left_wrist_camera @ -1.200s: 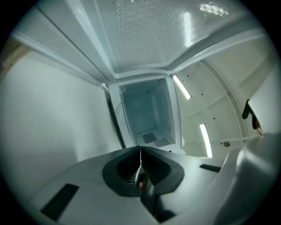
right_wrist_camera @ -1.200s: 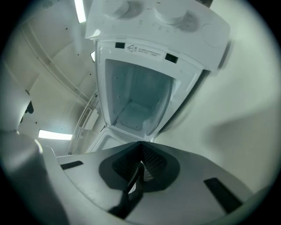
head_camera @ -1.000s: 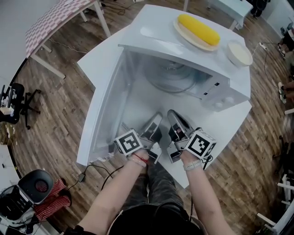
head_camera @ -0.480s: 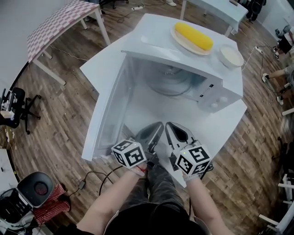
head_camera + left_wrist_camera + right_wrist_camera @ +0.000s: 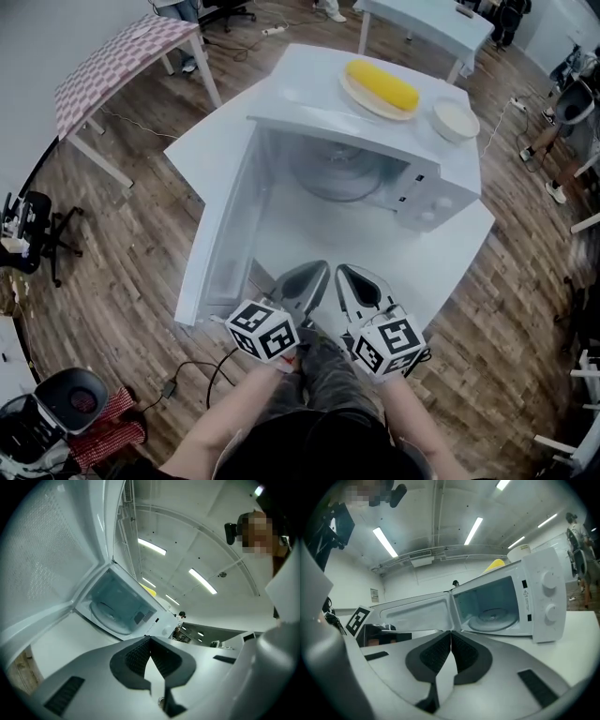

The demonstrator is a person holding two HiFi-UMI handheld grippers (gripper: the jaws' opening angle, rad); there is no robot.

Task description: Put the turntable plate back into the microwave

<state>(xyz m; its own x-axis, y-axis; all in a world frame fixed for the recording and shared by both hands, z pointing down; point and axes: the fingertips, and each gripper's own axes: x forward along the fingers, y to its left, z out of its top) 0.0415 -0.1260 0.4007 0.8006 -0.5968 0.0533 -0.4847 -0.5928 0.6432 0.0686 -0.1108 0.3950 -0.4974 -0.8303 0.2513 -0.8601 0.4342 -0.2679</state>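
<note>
The white microwave stands on the white table with its door swung wide open to the left. The glass turntable plate lies flat on the floor of the cavity, also visible as a round glass plate in the right gripper view and as a plate in the left gripper view. My left gripper and right gripper are both shut and empty, side by side near the table's front edge, well back from the microwave.
On top of the microwave sit a plate with a yellow corn cob and a white bowl. A checked-cloth table stands at the left, another white table at the back. Wooden floor surrounds the table.
Both grippers have drawn back toward me, away from the microwave opening, staying shut. The view has shifted backward a little.
</note>
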